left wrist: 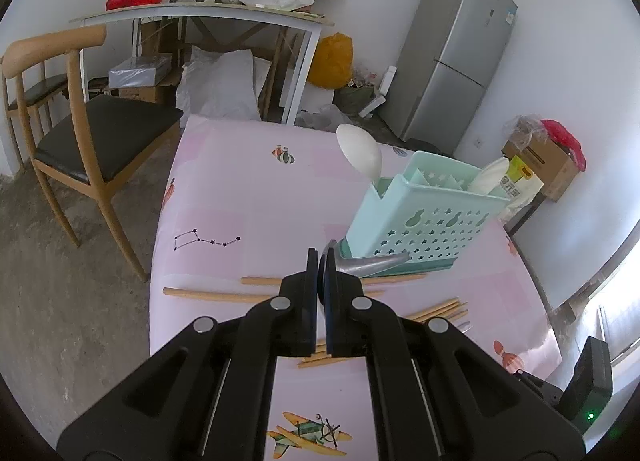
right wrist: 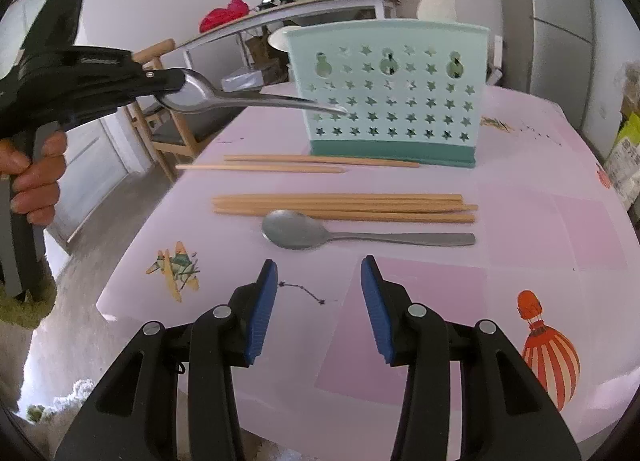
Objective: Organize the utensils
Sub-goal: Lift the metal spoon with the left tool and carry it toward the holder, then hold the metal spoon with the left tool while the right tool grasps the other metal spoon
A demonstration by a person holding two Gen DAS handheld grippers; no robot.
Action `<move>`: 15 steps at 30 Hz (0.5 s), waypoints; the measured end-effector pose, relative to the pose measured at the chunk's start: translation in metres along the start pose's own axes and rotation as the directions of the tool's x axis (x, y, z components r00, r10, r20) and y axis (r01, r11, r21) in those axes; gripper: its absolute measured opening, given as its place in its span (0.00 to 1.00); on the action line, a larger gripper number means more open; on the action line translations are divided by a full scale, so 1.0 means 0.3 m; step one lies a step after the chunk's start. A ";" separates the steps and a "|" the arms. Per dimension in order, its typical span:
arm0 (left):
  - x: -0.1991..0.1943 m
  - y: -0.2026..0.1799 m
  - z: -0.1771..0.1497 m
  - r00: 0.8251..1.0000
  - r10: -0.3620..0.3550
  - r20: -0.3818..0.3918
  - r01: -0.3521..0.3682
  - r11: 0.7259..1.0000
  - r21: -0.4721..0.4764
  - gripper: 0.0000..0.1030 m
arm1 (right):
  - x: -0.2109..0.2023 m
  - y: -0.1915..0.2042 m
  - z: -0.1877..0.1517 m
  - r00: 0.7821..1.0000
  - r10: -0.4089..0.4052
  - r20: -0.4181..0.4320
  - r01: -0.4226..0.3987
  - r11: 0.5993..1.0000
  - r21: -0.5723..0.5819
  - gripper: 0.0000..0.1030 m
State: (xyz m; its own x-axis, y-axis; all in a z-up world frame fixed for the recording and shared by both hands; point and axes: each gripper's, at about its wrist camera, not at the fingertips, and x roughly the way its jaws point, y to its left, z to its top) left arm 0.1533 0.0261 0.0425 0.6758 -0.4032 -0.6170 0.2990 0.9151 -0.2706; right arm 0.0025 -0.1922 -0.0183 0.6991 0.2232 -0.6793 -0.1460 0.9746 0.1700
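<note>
At the far left, the left hand-held gripper [right wrist: 176, 87] is clamped on the bowl of a metal spoon [right wrist: 224, 99], held in the air with its handle tip reaching the mint utensil holder [right wrist: 390, 101]. That holder already has what look like two white ladles [left wrist: 360, 151] standing in it, though they are only partly visible. Left on the pink tabletop [right wrist: 520, 229]: two loose chopsticks [right wrist: 280, 165], a bundle of chopsticks [right wrist: 344, 207] and a second spoon [right wrist: 360, 237]. Nearest, the right hand-held gripper [right wrist: 319, 309] is half open and empty, aimed at that spoon.
</note>
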 end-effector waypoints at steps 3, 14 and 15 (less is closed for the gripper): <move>0.005 0.001 -0.004 1.000 0.000 -0.004 0.000 1.000 -0.003 0.01 | 0.016 0.029 0.001 1.000 -0.003 -0.002 0.003 0.999 -0.045 0.46; 0.037 0.021 -0.012 1.000 -0.009 -0.017 0.009 1.000 -0.022 0.01 | 0.114 0.152 0.046 0.996 -0.074 0.043 0.083 0.965 -0.251 0.46; 0.039 0.025 -0.012 1.000 -0.010 -0.017 0.009 1.000 -0.025 0.01 | 0.125 0.163 0.047 0.996 -0.082 0.045 0.091 0.959 -0.269 0.46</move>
State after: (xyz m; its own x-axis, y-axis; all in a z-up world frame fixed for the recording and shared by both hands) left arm 0.1612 0.0283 0.0306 0.6611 -0.4119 -0.6271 0.2884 0.9111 -0.2944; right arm 0.0313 -0.1364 -0.0253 0.7395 0.1413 -0.6581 -0.2643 0.9602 -0.0908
